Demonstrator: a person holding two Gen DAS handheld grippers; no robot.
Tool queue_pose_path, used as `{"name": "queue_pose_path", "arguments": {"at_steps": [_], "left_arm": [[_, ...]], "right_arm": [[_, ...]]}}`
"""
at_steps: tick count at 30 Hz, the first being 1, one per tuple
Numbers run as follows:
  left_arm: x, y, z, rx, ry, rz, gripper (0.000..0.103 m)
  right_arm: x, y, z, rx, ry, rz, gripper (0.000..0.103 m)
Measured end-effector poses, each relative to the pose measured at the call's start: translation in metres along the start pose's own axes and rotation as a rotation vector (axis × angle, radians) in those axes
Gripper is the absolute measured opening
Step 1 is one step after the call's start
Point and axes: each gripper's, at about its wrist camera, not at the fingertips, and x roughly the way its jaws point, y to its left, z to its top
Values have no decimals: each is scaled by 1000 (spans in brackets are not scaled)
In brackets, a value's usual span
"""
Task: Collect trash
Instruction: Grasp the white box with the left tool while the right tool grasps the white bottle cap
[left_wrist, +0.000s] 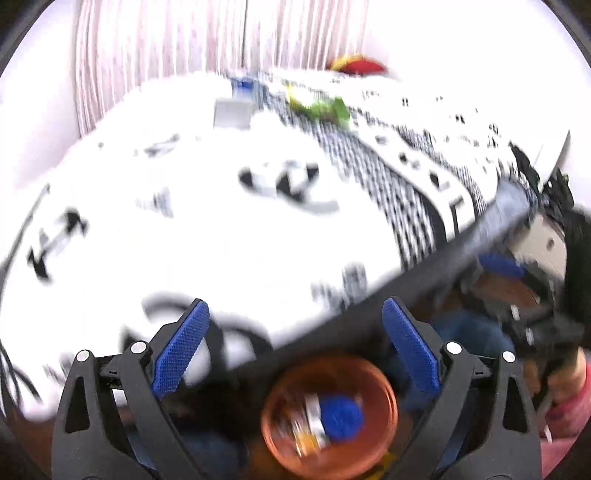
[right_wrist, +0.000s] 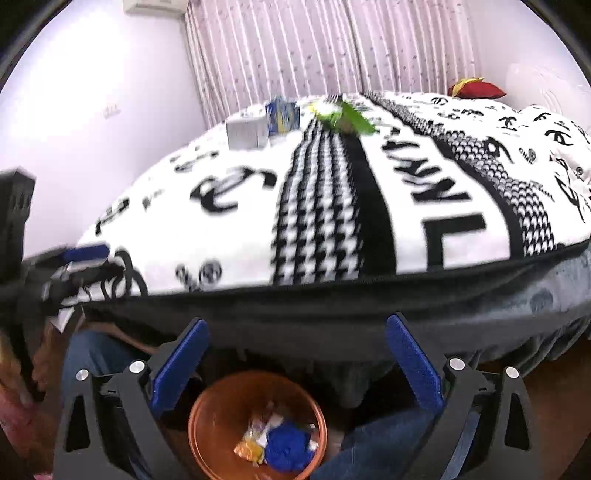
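An orange bin (left_wrist: 328, 417) stands on the floor at the foot of the bed, seen also in the right wrist view (right_wrist: 257, 424). It holds a blue crumpled piece (right_wrist: 286, 446) and an orange-yellow wrapper (right_wrist: 249, 448). My left gripper (left_wrist: 295, 347) is open and empty above the bin. My right gripper (right_wrist: 297, 360) is open and empty above the bin too. On the bed lie a green wrapper (right_wrist: 341, 118), a blue packet (right_wrist: 282, 114) and a white-grey box (right_wrist: 246, 131). The left wrist view is blurred and shows the green wrapper (left_wrist: 321, 107) and the box (left_wrist: 232, 112).
The bed has a black and white patterned cover (right_wrist: 332, 206) with a dark skirt (right_wrist: 332, 310). A red cushion (right_wrist: 476, 90) lies at the far end. Pink curtains (right_wrist: 332, 48) hang behind. The left gripper shows at the left of the right wrist view (right_wrist: 74, 266).
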Motion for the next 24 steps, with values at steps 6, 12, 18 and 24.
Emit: {"name": "queue_pose_path", "arguments": {"at_steps": [6, 12, 18, 24], "left_arm": [[40, 25, 92, -27, -126, 89, 92], [103, 38, 164, 14, -125, 186, 93], [171, 55, 208, -28, -39, 264, 93], [203, 76, 217, -117, 8, 272, 91]], "right_arm": [[8, -6, 10, 29, -14, 32, 96], [23, -4, 8, 34, 4, 70, 96], [34, -8, 16, 31, 11, 100, 96], [38, -6, 24, 12, 1, 118, 96]]}}
